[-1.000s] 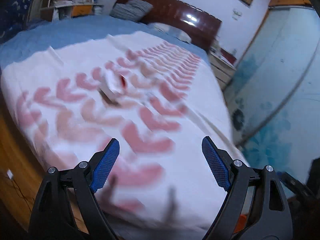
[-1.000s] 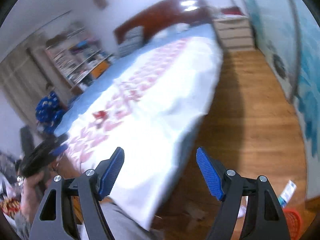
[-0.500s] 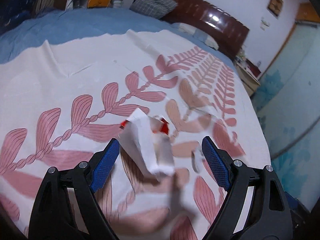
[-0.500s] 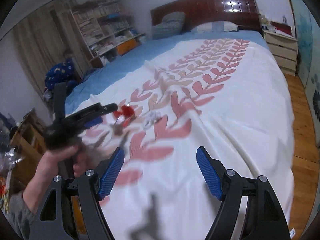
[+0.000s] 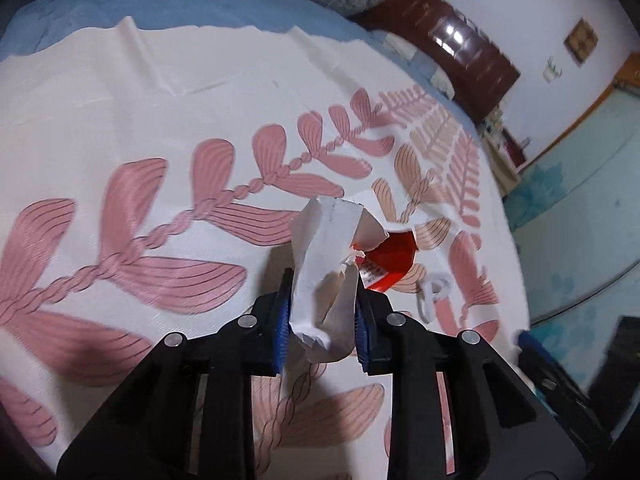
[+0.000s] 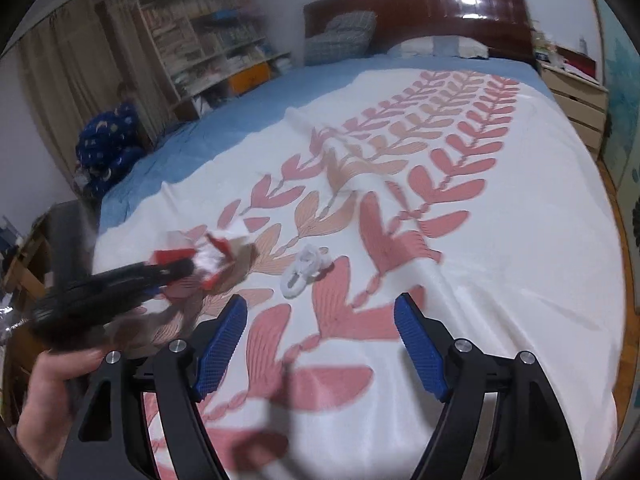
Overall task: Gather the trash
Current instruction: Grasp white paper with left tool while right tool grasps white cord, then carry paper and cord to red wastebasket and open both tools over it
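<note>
A torn white and red carton lies on the bed, its red part sticking out behind. My left gripper has its jaws closing, and both blue pads press on the carton's crumpled white side. In the right wrist view the same left gripper is blurred, held by a hand, with the carton at its tip. A small white crumpled scrap lies just right of the carton, also visible as the scrap in the left view. My right gripper hovers open a little short of that scrap, nothing between its fingers.
The bed carries a white sheet with pink leaves over a blue blanket. Pillows and a dark headboard stand at the far end. A bookshelf is at the left, a nightstand and wooden floor at the right.
My left gripper came down over the carton and its jaws closed from wide apart onto it. The right gripper swung from the floor side across over the bed toward the white scrap.
</note>
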`<state>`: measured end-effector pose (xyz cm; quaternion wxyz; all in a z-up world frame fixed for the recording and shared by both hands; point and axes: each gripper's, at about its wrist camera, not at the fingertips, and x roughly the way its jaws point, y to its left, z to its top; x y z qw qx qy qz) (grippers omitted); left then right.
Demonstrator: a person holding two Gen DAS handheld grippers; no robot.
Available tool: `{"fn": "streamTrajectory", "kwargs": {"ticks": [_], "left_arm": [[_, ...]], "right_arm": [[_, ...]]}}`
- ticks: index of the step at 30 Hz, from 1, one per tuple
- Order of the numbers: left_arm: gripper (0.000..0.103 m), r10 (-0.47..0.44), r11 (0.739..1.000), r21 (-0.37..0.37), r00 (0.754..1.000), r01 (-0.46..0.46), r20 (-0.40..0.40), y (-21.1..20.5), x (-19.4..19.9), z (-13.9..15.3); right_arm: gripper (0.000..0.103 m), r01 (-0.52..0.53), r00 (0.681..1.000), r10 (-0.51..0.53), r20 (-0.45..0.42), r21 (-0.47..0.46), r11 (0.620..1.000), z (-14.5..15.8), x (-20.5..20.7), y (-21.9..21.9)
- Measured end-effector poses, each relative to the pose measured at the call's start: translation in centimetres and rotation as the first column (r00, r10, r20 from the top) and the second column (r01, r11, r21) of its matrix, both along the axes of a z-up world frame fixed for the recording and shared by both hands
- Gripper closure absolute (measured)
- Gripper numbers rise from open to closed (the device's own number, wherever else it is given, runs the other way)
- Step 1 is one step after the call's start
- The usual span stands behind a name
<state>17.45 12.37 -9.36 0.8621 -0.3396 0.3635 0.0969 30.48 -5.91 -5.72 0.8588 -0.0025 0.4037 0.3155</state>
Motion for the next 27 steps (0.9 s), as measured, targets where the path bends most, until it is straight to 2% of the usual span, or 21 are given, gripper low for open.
{"fn": "streamTrajectory", "kwargs": {"ticks": [2, 5, 7, 9, 11, 13, 16, 19, 24, 27], "left_arm": [[0.077, 0.023, 0.999, -0.025, 0.999, -0.022, 0.030, 0.5, -1.1, 0.4], [0.077, 0.031, 0.999, -0.032, 0.999, -0.029, 0.043, 0.7, -2.6, 0.9], [0.077, 0.033, 0.999, -0.027, 0.998, -0.032, 0.050, 0.8, -3.5, 1.3], [0.077, 0.036, 0.999, -0.023, 0.998, -0.034, 0.059, 0.9, -4.3, 1.6], [0.077, 0.041, 0.999, -0.020, 0.997, -0.040, 0.065, 1.2, -4.6, 1.8], [0.077, 0.041, 0.999, -0.018, 0.997, -0.040, 0.068, 1.2, -4.7, 2.1], [0.077, 0.038, 0.999, -0.013, 0.997, -0.037, 0.074, 1.1, -5.2, 2.4], [0.077, 0.030, 1.000, -0.013, 0.996, -0.029, 0.085, 0.8, -6.1, 2.9], [0.077, -0.021, 1.000, 0.023, 0.993, 0.018, 0.118, -2.2, -8.0, 4.7], [0.077, -0.062, 0.998, 0.018, 0.987, 0.060, 0.150, -5.9, -9.6, 6.2]], "right_arm": [[0.027, -0.004, 1.000, 0.004, 0.006, -0.019, 1.000, -0.2, 0.8, 1.9], [0.028, -0.032, 0.996, 0.039, 0.078, -0.089, 0.996, -0.8, 1.6, 5.3], [0.033, -0.018, 0.997, 0.028, 0.075, -0.130, 0.991, -1.9, 2.6, 6.9], [0.044, 0.010, 1.000, -0.009, 0.005, -0.194, 0.981, -3.8, 4.1, 8.2], [0.073, -0.008, 0.999, -0.004, -0.053, -0.229, 0.974, -4.8, 4.9, 9.1], [0.074, -0.006, 0.999, -0.003, -0.042, -0.204, 0.979, -4.5, 4.7, 8.7], [0.076, 0.015, 0.997, -0.027, -0.076, -0.159, 0.987, -4.4, 4.0, 7.3], [0.076, 0.034, 0.993, -0.042, -0.114, -0.074, 0.997, -3.2, 1.5, 4.4], [0.076, -0.011, 0.998, 0.012, -0.068, 0.014, 1.000, 1.3, -5.2, -1.0], [0.076, -0.032, 0.999, 0.034, -0.033, 0.056, 0.998, 4.8, -9.6, -5.6]]}}
